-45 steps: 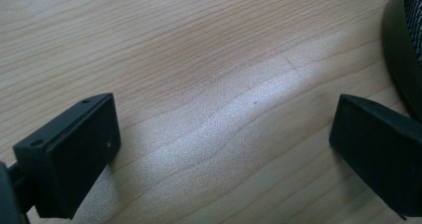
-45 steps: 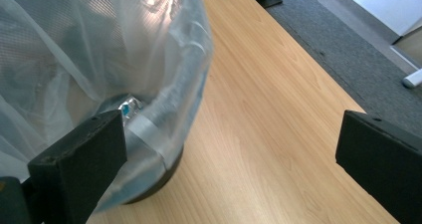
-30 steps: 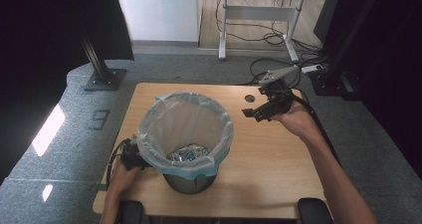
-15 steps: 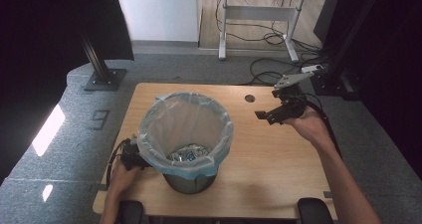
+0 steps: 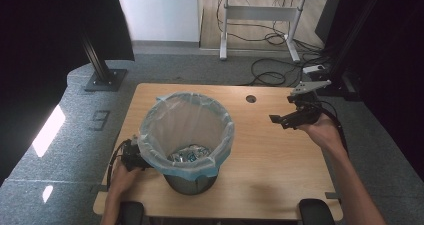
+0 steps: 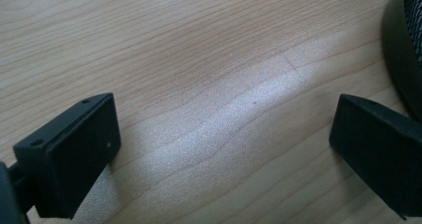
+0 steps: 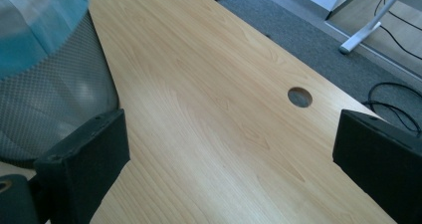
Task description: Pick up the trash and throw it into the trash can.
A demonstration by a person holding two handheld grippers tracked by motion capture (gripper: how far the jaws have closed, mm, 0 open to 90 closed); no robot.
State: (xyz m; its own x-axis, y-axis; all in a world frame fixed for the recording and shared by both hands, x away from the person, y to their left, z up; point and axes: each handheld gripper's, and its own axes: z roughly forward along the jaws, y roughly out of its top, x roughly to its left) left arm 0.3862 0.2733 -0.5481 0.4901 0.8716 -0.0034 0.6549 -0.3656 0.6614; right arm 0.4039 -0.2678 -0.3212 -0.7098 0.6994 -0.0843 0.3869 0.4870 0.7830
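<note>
A grey mesh wastebasket (image 5: 190, 180) is standing near the front left of the wooden tabletop (image 5: 270, 170), lined with a translucent pale blue bag (image 5: 186, 119) folding over its rim; small scraps are lying at the bottom. The left gripper (image 5: 134, 157) is sitting low just beside its base, jaws spread wide and gripping nothing. The right gripper (image 5: 290, 118) is hovering well apart over the right side, jaws also gaping wide and holding nothing, near a round cable hole (image 5: 251, 99).
</note>
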